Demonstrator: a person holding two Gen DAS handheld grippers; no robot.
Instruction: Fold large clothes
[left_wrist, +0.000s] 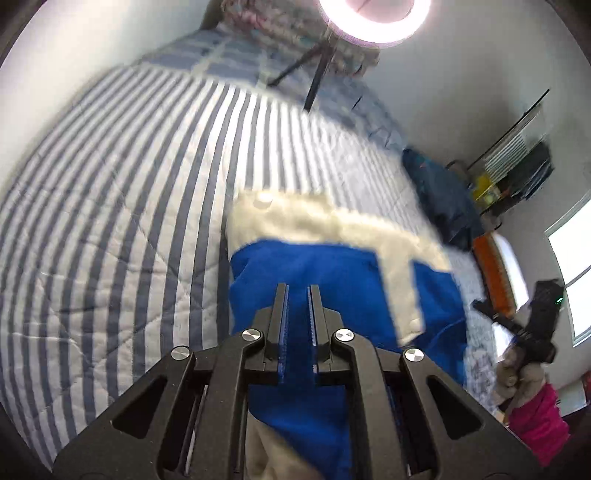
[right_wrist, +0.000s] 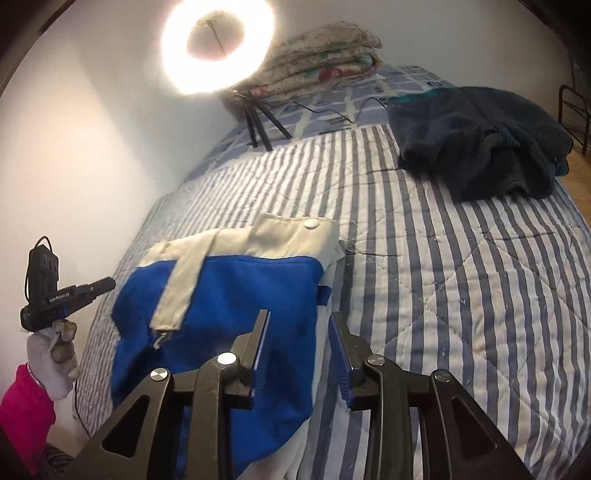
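A blue garment with cream bands (right_wrist: 240, 288) and a white snap (right_wrist: 311, 223) lies folded on the striped quilt (right_wrist: 443, 277). My right gripper (right_wrist: 300, 317) hangs open just above its near right edge; the pads touch nothing. The left wrist view shows the same garment (left_wrist: 332, 273) below my left gripper (left_wrist: 298, 290), whose jaws stand almost together with no cloth caught. From the right wrist view, the left gripper (right_wrist: 109, 283) floats off the garment's left side in a gloved hand. The right gripper (left_wrist: 480, 305) shows at the far right of the left wrist view.
A dark navy fleece garment (right_wrist: 480, 147) lies crumpled at the far right of the bed. A lit ring light (right_wrist: 218, 44) on a tripod (right_wrist: 258, 122) and a folded floral blanket (right_wrist: 325, 55) stand at the head. A white wall runs along the bed's left side.
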